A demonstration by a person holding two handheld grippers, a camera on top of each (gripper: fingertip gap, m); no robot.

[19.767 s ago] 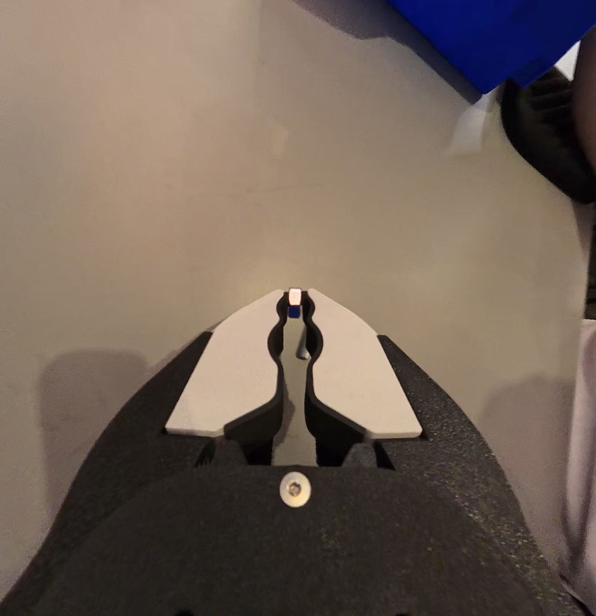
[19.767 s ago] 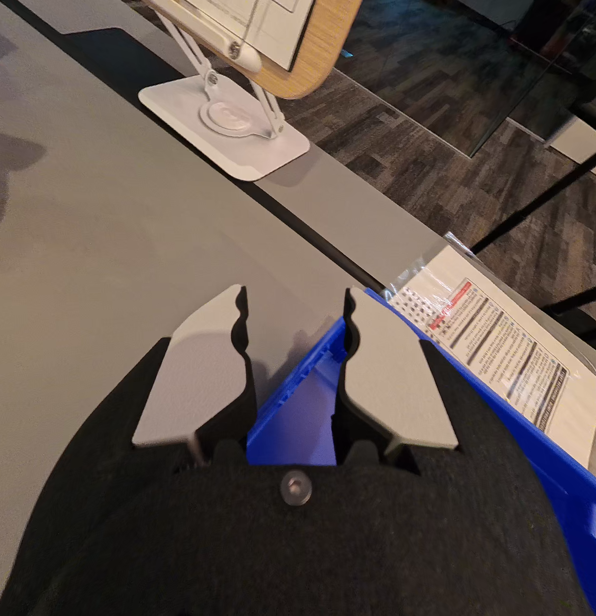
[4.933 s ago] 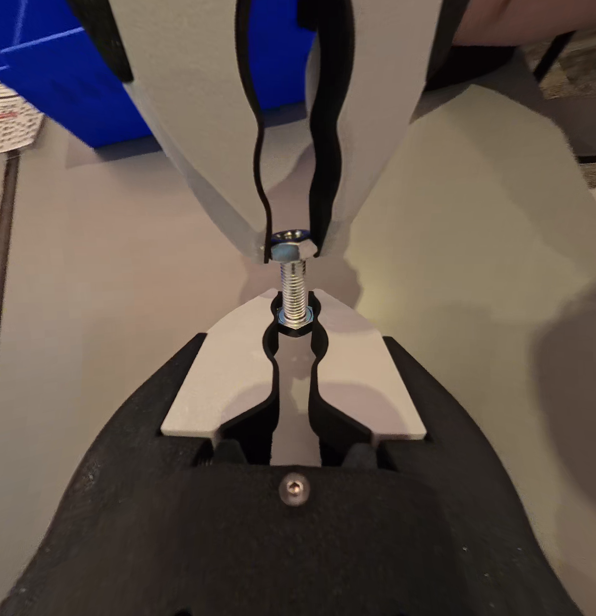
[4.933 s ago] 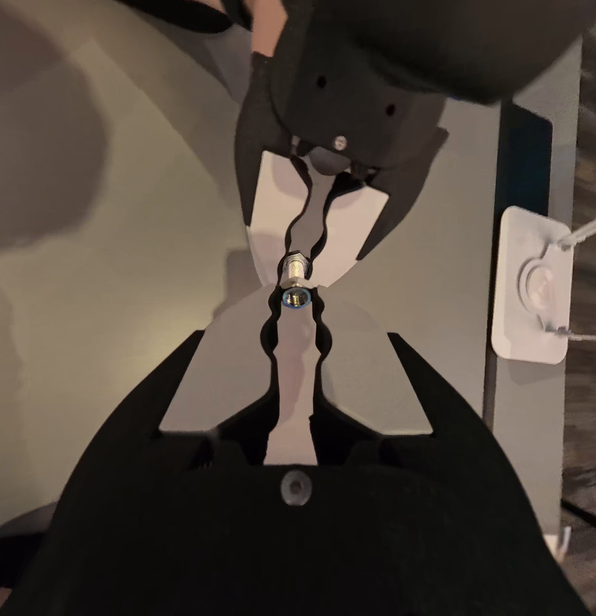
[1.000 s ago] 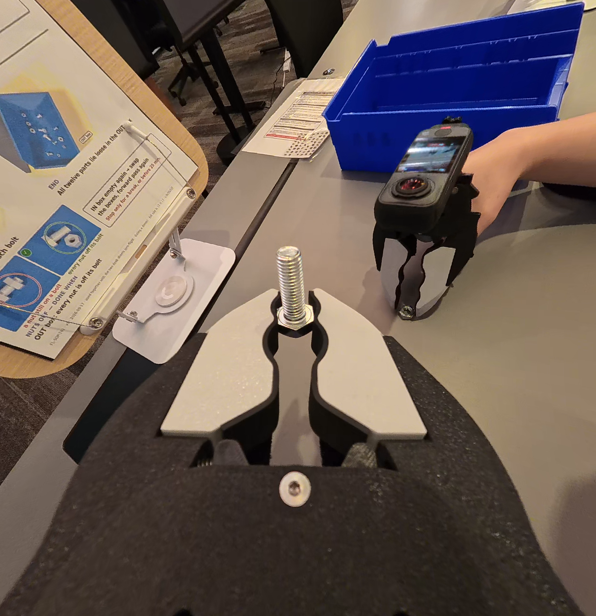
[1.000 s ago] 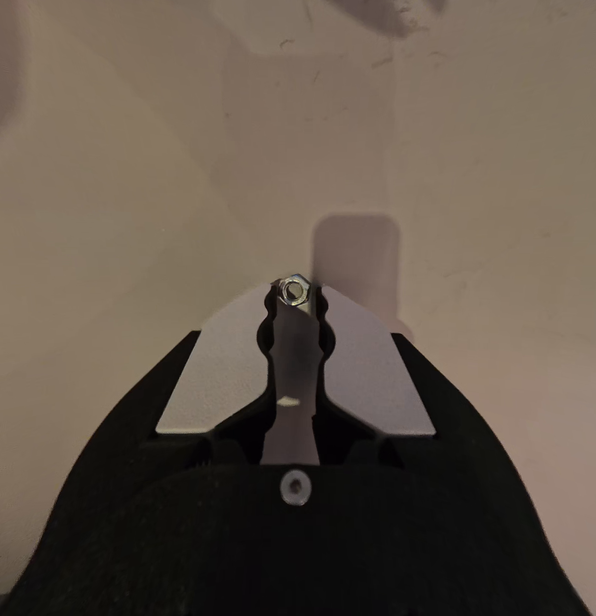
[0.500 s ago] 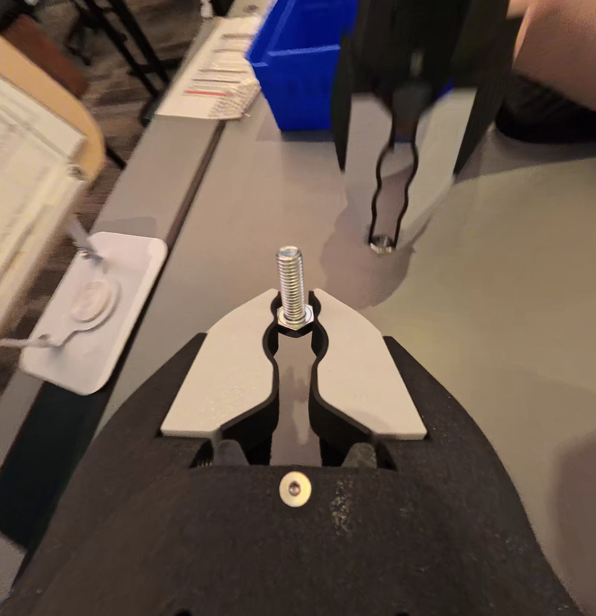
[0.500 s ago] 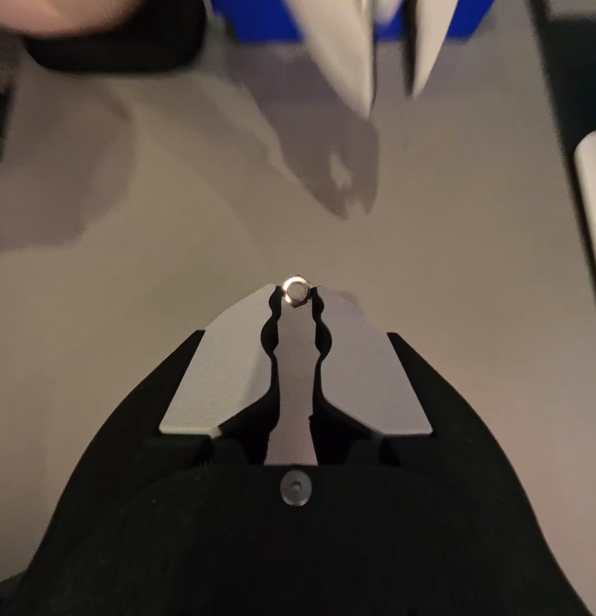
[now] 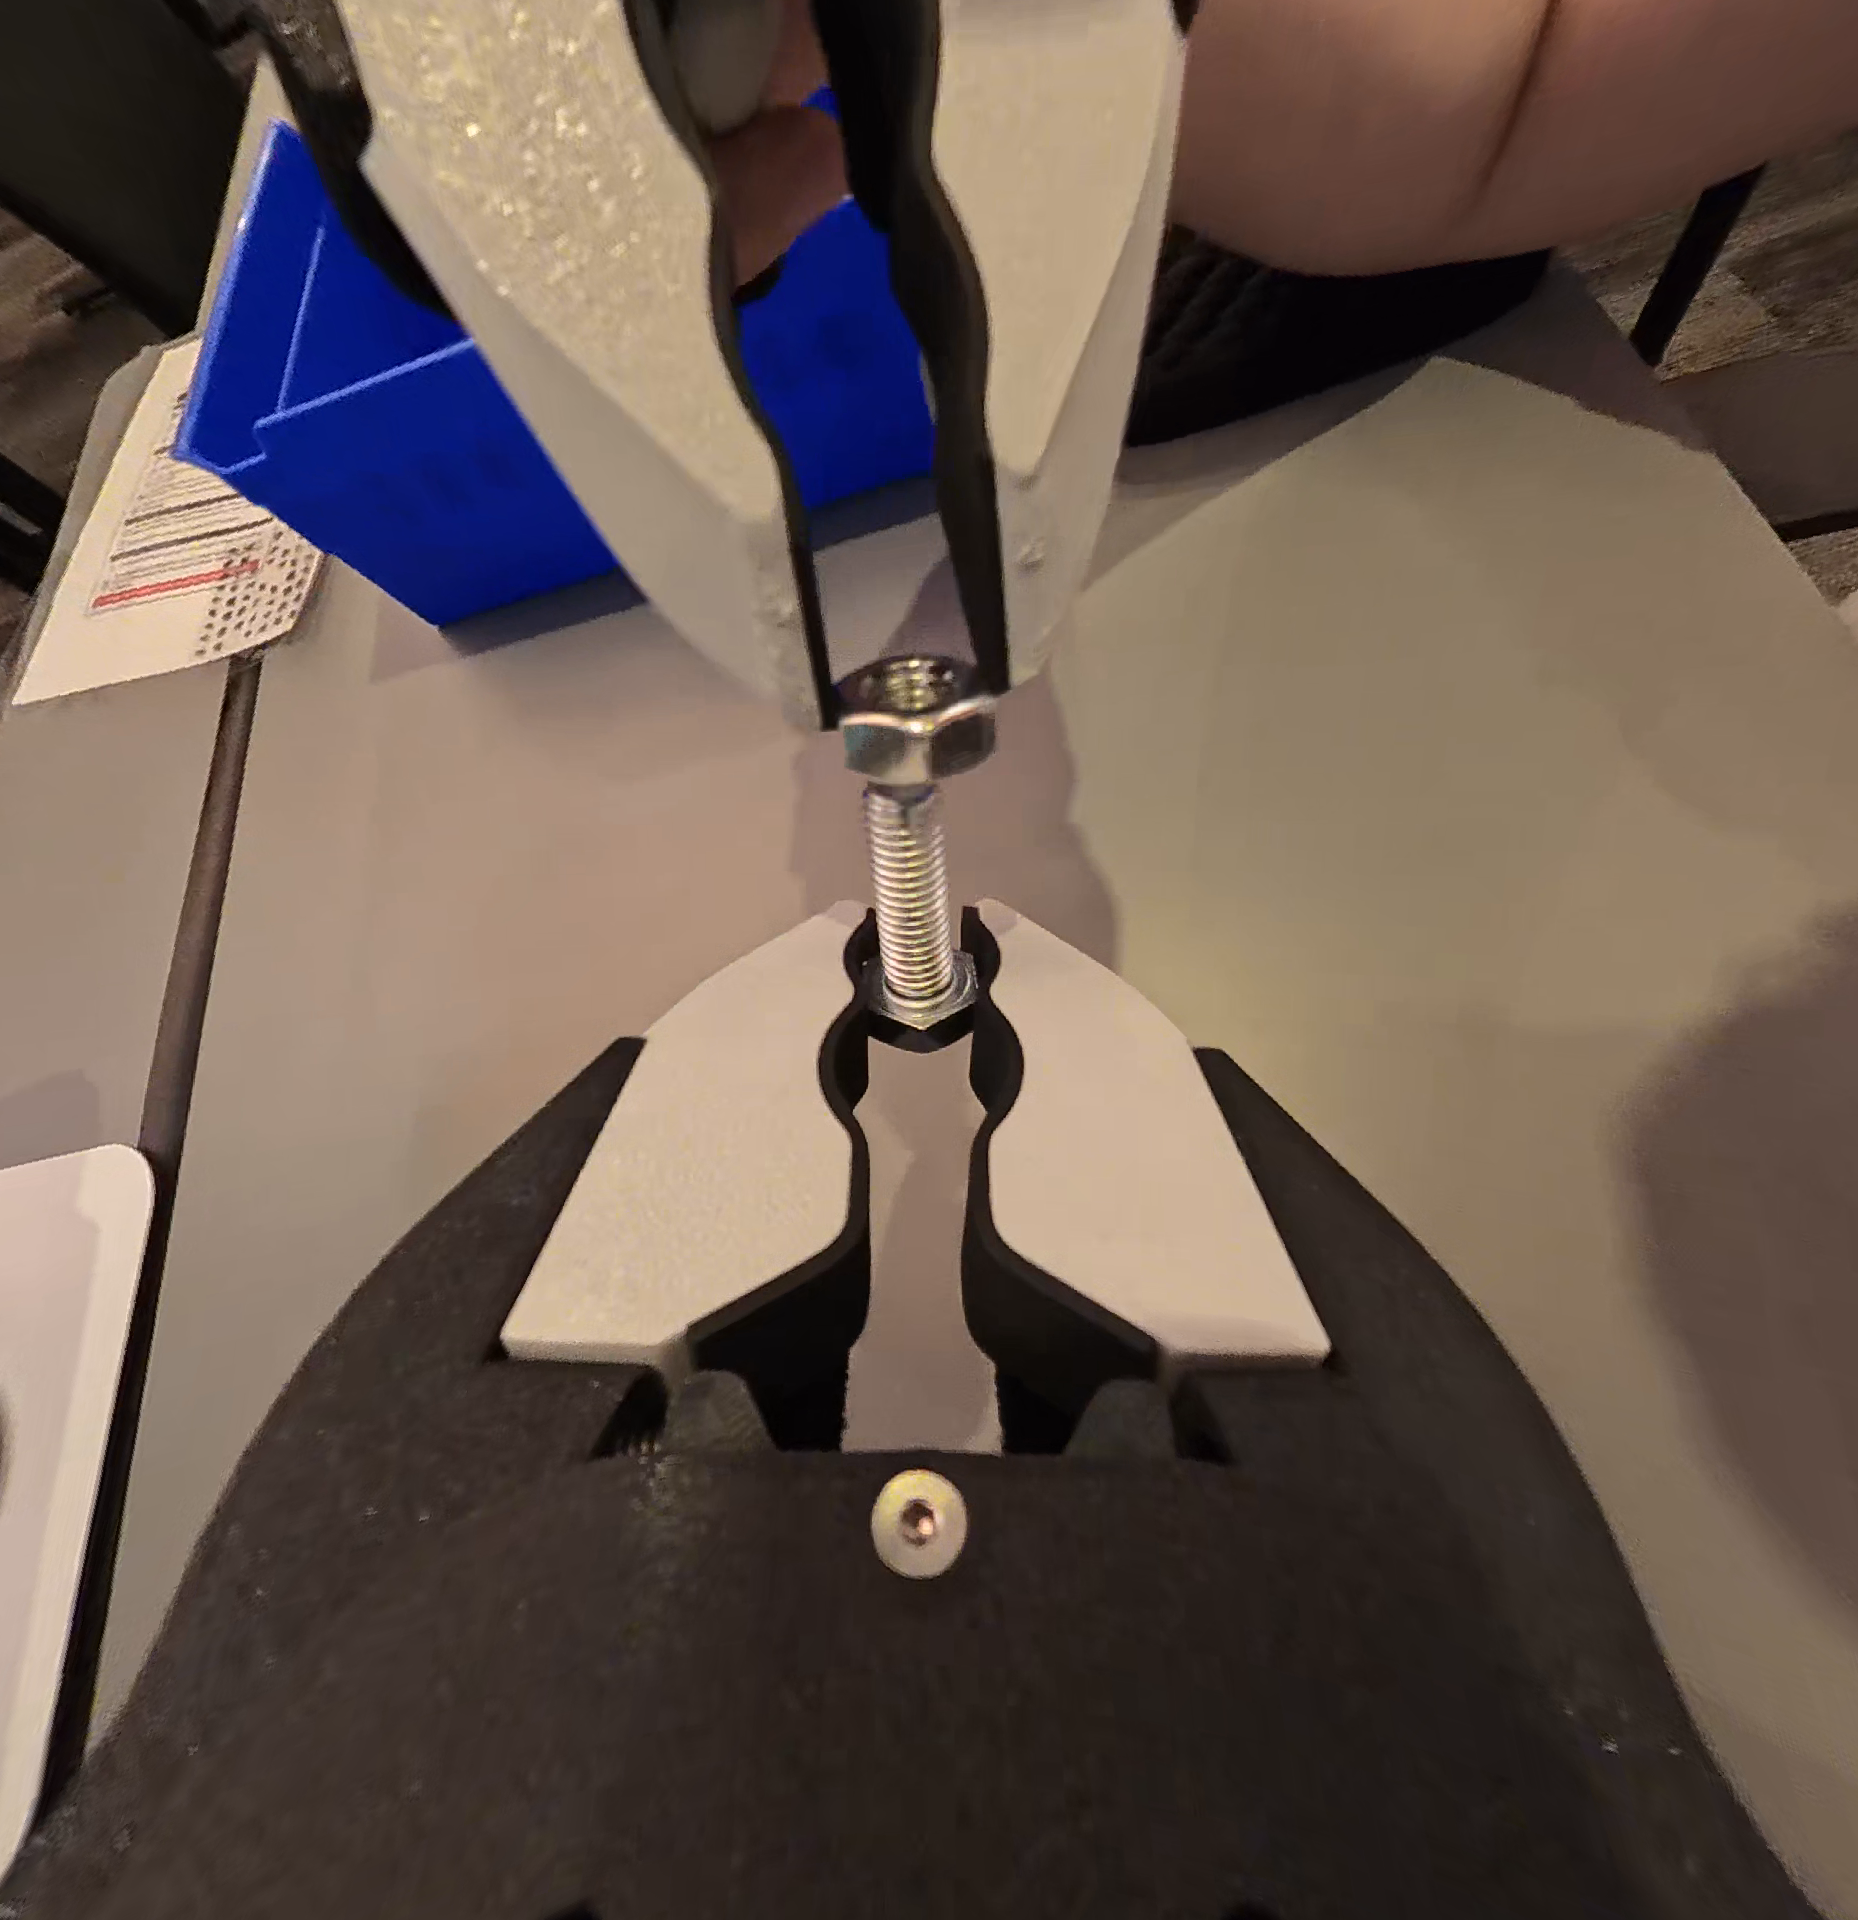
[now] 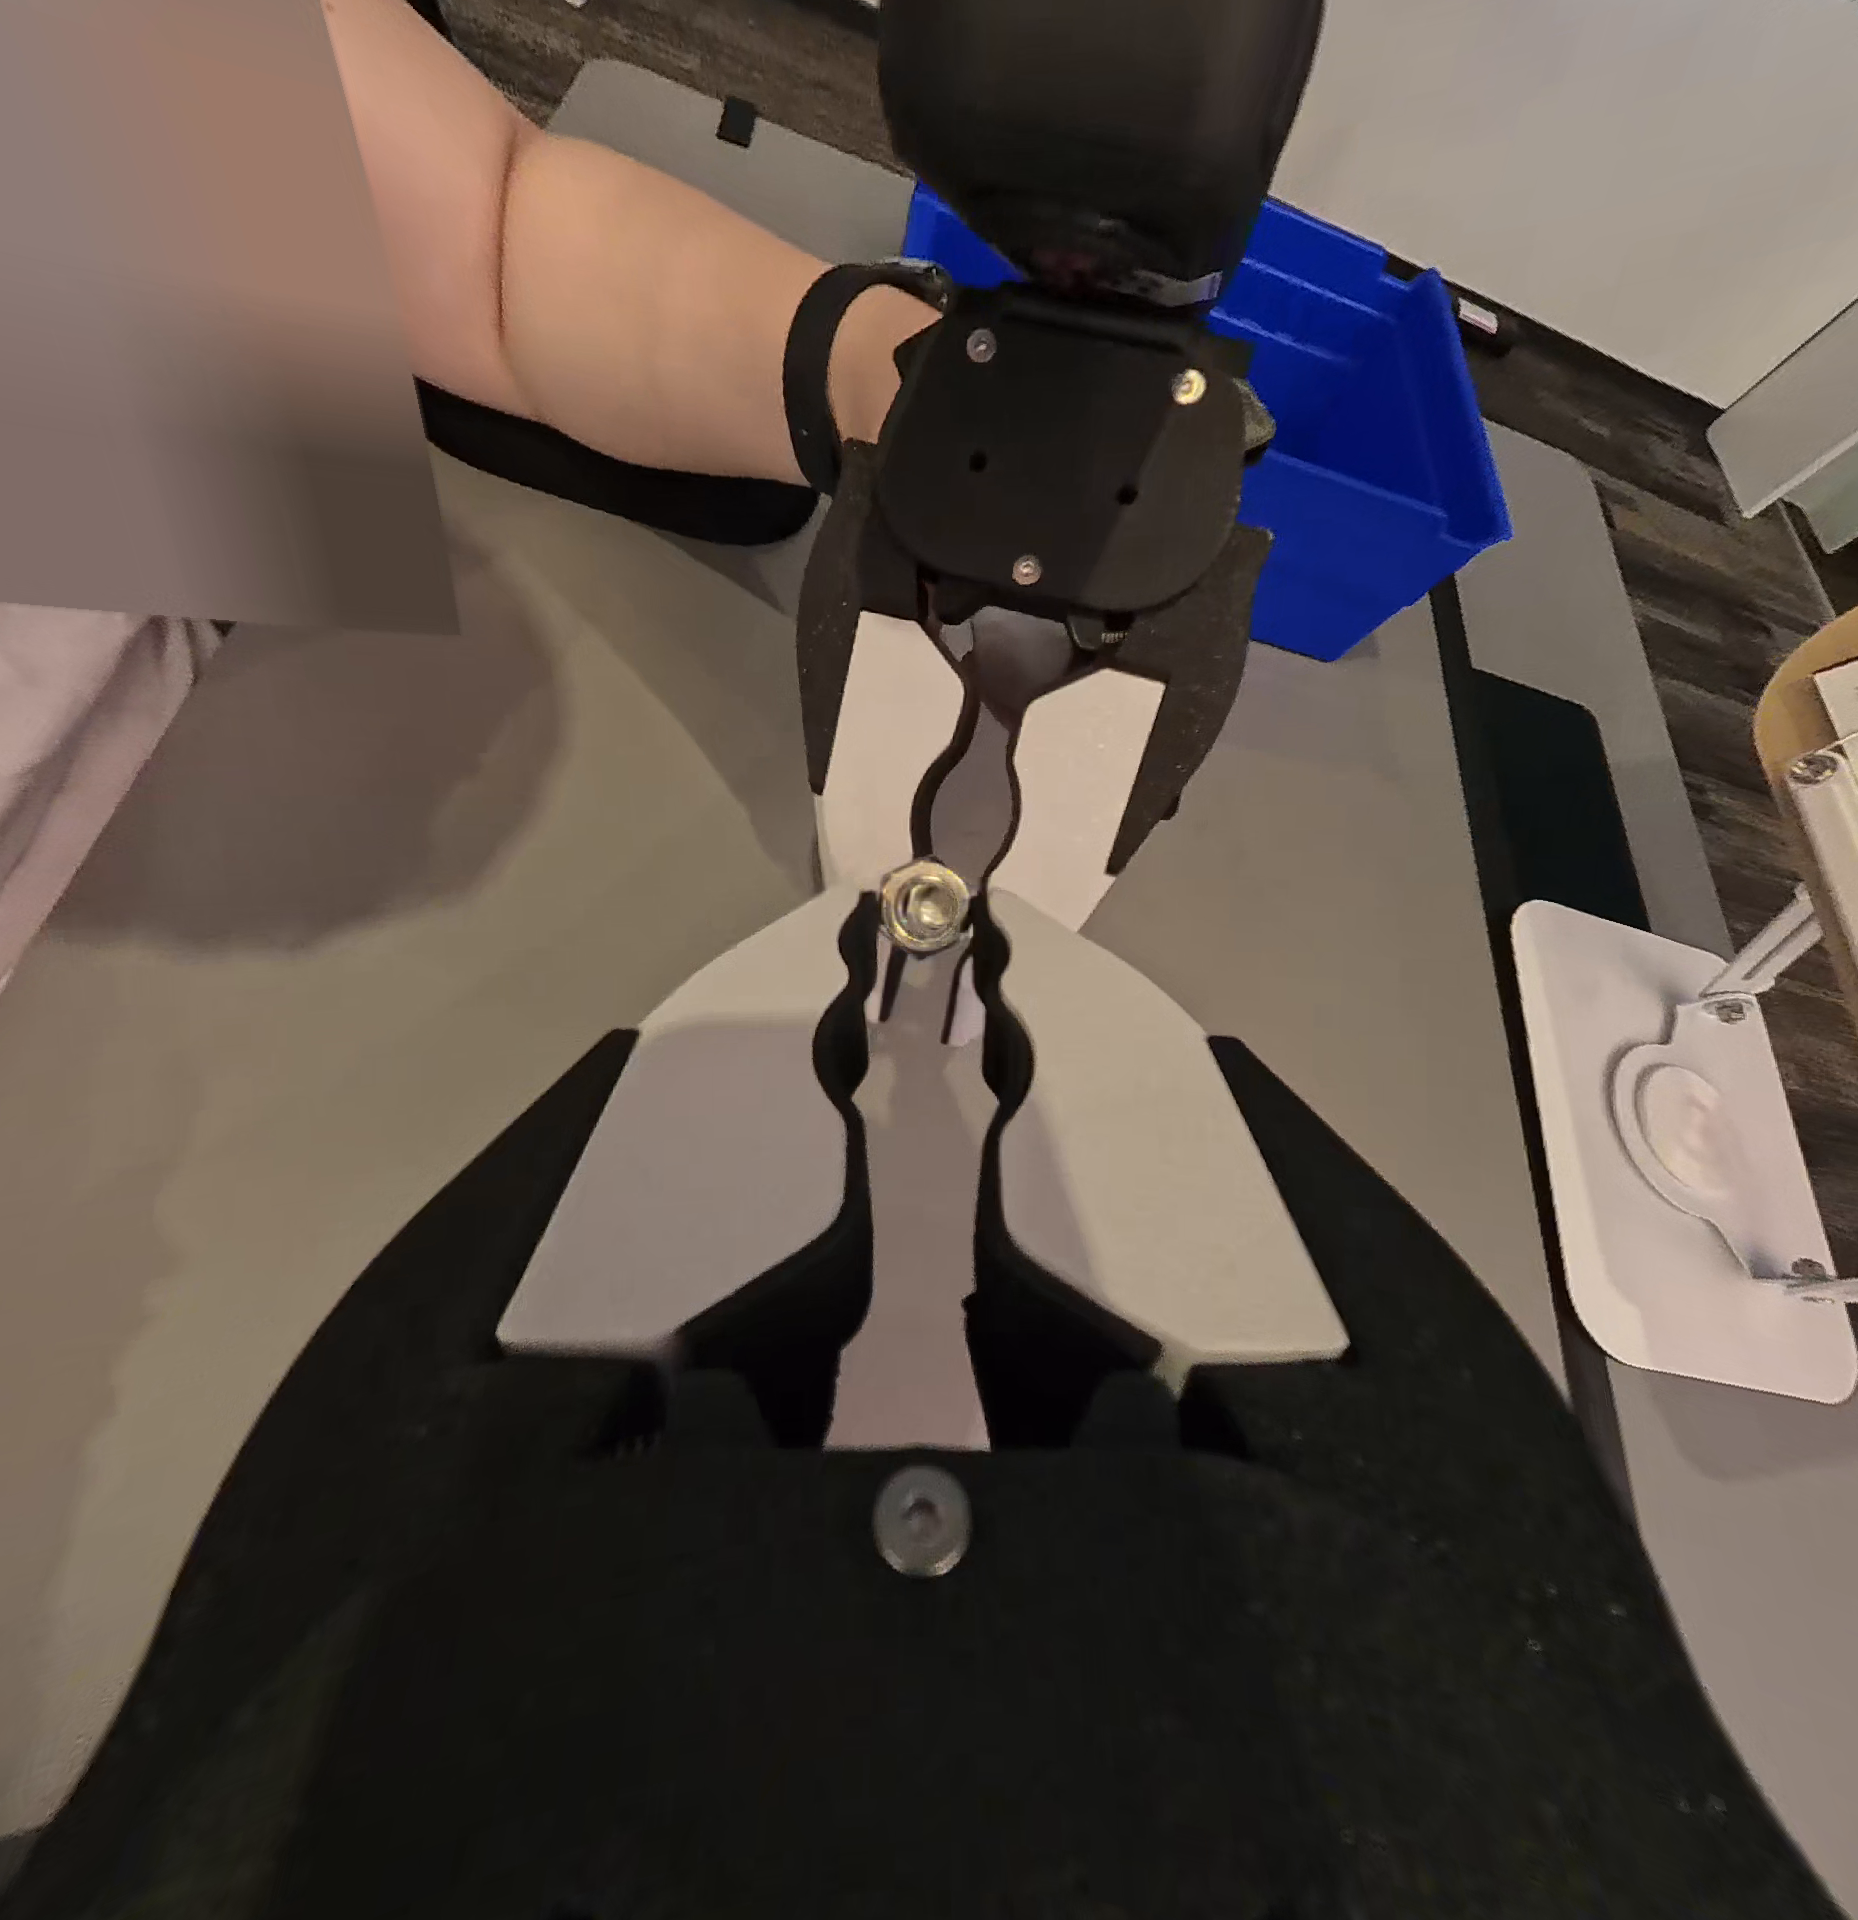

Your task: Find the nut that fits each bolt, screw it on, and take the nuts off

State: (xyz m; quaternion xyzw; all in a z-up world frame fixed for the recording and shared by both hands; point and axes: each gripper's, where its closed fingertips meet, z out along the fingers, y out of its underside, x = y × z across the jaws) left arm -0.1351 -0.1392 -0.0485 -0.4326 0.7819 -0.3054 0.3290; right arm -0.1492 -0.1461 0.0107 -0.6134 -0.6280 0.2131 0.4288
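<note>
My left gripper (image 9: 917,920) is shut on the hex head of a silver bolt (image 9: 904,883), whose threaded shank points away from it. My right gripper (image 10: 923,904) is shut on a silver hex nut (image 10: 923,909). In the left wrist view the right gripper (image 9: 909,696) comes in from above and holds the nut (image 9: 917,732) against the tip of the bolt, roughly in line with the shank. In the right wrist view the nut hides the bolt, and the left gripper (image 10: 951,883) faces mine tip to tip.
A blue bin (image 9: 489,468) stands behind the grippers on the grey table (image 9: 1424,727), also in the right wrist view (image 10: 1351,436). A printed sheet (image 9: 177,561) lies at the table's left edge. A white stand base (image 10: 1683,1143) lies nearby. A person's arm (image 10: 613,343) is behind the left gripper. Tip to tip, the grippers are about 6 cm apart.
Half a second ago the right gripper held the nut off to the right of the bolt, near the table. It has swung over and the nut now meets the bolt's tip.
</note>
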